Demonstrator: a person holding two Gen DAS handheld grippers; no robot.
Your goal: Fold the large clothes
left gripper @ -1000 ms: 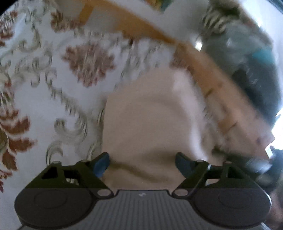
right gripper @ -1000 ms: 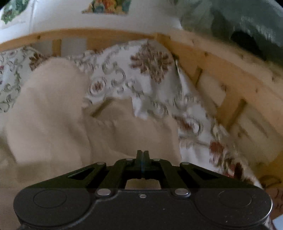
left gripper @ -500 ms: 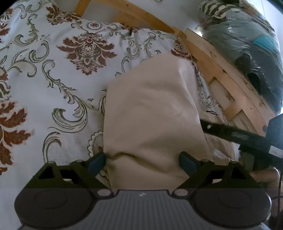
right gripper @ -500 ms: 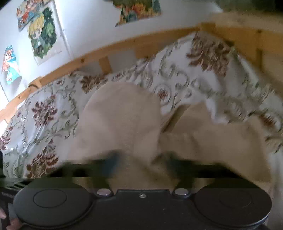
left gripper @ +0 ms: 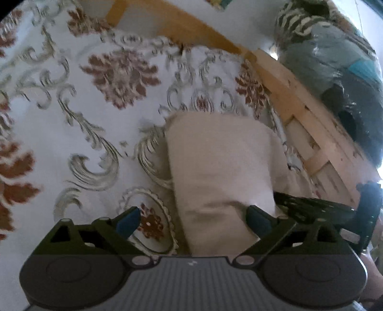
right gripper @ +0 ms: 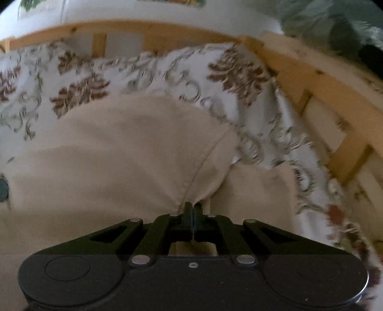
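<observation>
A beige garment (left gripper: 220, 167) lies on a floral bedspread (left gripper: 71, 119). In the left wrist view it is a folded strip running away from my left gripper (left gripper: 194, 221), which is open, its blue pads (left gripper: 128, 220) standing apart over the strip's near end. In the right wrist view the garment (right gripper: 119, 155) is broad, with a seam running to my right gripper (right gripper: 191, 207). The right gripper is shut on the garment's edge at the seam. The right gripper also shows at the right edge of the left wrist view (left gripper: 311, 205).
A wooden bed rail (right gripper: 311, 79) runs along the far and right sides of the bedspread (right gripper: 239, 79). Dark bundled clothes or bags (left gripper: 335, 59) sit beyond the rail. A white wall with posters (right gripper: 167, 9) is behind.
The right gripper has closed on the garment's seam edge after being open and blurred half a second ago. The left gripper stays open and has shifted left relative to the strip.
</observation>
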